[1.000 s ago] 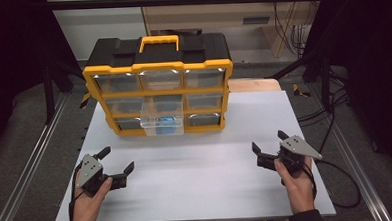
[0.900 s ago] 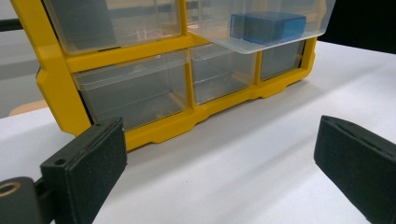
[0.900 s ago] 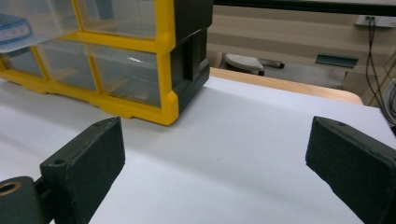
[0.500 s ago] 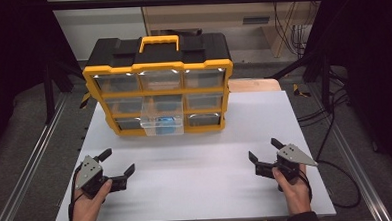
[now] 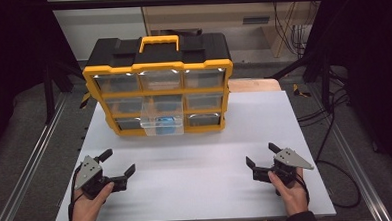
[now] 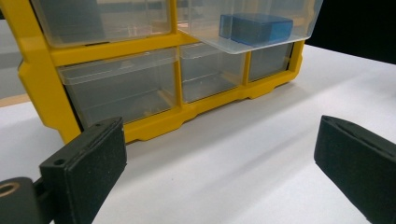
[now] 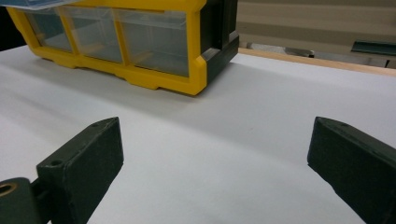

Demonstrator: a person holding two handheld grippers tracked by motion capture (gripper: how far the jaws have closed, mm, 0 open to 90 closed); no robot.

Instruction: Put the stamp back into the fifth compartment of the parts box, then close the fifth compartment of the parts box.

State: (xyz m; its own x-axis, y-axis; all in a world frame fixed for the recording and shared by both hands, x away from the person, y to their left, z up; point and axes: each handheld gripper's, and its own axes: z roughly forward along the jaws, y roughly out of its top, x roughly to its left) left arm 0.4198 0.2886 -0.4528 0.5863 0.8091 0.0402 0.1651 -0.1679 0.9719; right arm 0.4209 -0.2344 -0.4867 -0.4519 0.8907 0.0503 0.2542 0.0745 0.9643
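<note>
My left gripper (image 5: 117, 165) rests low on the white table (image 5: 201, 155), in front of the yellow drawer organizer (image 5: 158, 92) and left of its middle, jaws wide apart and empty. From the organizer's bottom row, the middle clear drawer (image 5: 160, 123) sticks out, holding a blue box (image 6: 261, 27). My right gripper (image 5: 262, 155) rests in front of the organizer to its right; its jaws have just been opening and stand spread with nothing between them.
</note>
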